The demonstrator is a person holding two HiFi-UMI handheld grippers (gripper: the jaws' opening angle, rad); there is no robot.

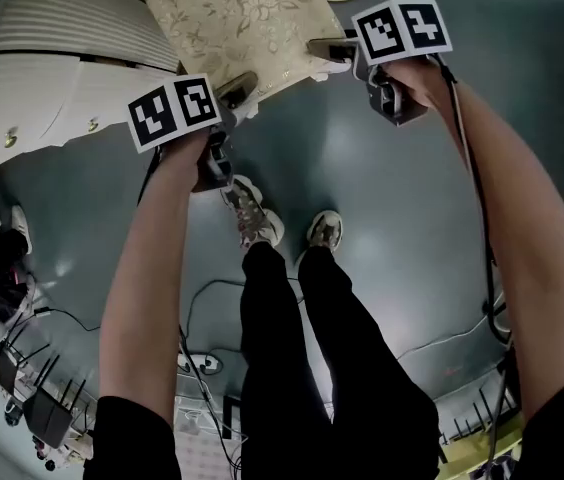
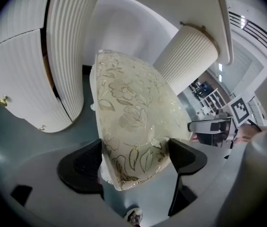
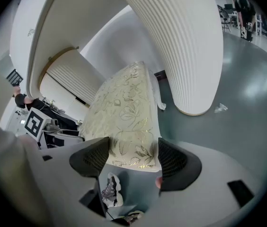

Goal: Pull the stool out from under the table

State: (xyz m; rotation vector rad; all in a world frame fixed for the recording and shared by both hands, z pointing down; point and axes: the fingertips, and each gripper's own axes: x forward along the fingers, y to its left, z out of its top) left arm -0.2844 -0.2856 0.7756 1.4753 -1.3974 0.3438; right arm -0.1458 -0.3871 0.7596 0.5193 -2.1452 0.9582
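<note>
Each claw pinches a near corner of the stool (image 1: 230, 20) seat. The left claw (image 2: 136, 161) has its jaws closed on the flowered cushion's edge, and the right claw (image 3: 132, 157) has done the same at the other corner. The stool stands on the floor with its far end reaching in under the white surface (image 3: 43, 37).

To do this well, both hands should probably draw back together at the same height, so the seat stays square and doesn't twist. The padding may give, so a slow, even drag should keep the corners from slipping out.

A ribbed leg (image 3: 185, 46) stands close beside the stool on one side and a ribbed cabinet (image 2: 15, 79) on the other. Swinging the stool sideways could knock either one. The person's shoes (image 1: 257, 218) are just behind the stool, and cables (image 1: 202, 363) lie further back, so stepping backward needs care.
</note>
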